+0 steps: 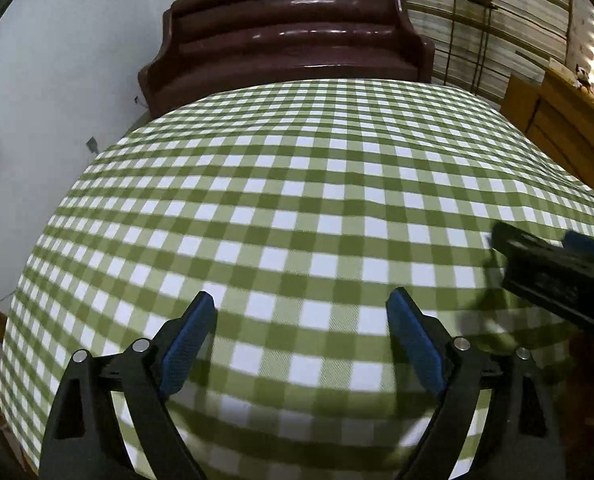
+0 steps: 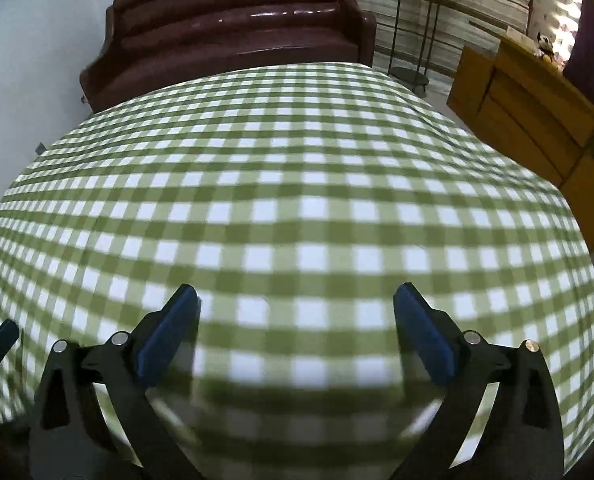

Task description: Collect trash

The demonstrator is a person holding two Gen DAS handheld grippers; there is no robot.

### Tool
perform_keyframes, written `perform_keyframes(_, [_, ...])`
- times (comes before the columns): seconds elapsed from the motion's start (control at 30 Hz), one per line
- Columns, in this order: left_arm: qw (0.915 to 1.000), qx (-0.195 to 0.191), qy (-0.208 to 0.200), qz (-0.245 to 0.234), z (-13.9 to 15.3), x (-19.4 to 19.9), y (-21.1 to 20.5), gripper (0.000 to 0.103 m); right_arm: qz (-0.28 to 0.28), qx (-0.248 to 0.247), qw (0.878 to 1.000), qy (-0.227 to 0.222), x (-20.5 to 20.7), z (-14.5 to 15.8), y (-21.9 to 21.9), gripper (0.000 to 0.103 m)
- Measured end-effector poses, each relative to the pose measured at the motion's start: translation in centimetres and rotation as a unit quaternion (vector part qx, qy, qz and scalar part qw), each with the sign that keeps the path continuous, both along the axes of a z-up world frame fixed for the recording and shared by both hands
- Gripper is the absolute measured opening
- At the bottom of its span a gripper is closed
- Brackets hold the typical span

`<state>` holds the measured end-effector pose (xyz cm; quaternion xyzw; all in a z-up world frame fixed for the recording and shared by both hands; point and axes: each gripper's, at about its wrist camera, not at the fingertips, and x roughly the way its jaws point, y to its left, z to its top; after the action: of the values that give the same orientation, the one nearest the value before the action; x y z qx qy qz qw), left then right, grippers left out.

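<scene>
Left gripper (image 1: 301,312), right gripper (image 2: 296,303): black frames, blue pads, silver pins

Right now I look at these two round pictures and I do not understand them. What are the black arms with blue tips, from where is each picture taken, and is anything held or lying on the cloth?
The black arms are hand-held tongs, one in each of a person's hands. A small wide-angle camera sits on each and looks forward along its two fingers, which bends the picture round. One picture comes from the left tongs, the other from the right tongs. Both stand open with nothing between the blue pads. Below lies a green and white checked tablecloth; no trash shows on it in either view. Behind it stands a dark brown sofa. The black shape at the right edge of the left view is the right tongs.
</scene>
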<state>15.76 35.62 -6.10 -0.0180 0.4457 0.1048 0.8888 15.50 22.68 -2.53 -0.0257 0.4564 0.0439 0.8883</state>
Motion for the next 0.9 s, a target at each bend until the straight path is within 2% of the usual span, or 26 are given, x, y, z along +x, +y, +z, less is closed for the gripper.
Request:
perform_keyframes(0.13, [0.9997, -0.022, 0.001, -0.012, -0.3, 1.1, 0.7, 0.091, -0.019, -0.017, 1.0, -0.003, 0.2, 0.4, 2.8, 0.098])
perform_keyframes(0.23, [0.9996, -0.023, 0.001, -0.016, -0.3, 2.0, 0.8, 0.092, -0.019, -0.024, 0.999, -0.009, 1.2, 0.7, 4.4, 0.098])
perform_keyframes(0.33, [0.9994, -0.021, 0.0, -0.026, -0.2, 2.5, 0.6, 0.094, -0.03, -0.009, 0.999, -0.007, 1.5, 0.8, 5.6, 0.099])
perform_keyframes(0.37, [0.9994, -0.021, 0.0, -0.026, -0.2, 2.6, 0.7, 0.095, -0.037, -0.007, 0.999, -0.006, 3.5, 0.3, 6.5, 0.099])
perform_keyframes(0.9, [0.9995, -0.023, 0.0, -0.02, -0.3, 2.6, 0.6, 0.097, -0.046, -0.008, 0.999, -0.006, 3.5, 0.4, 7.0, 0.099])
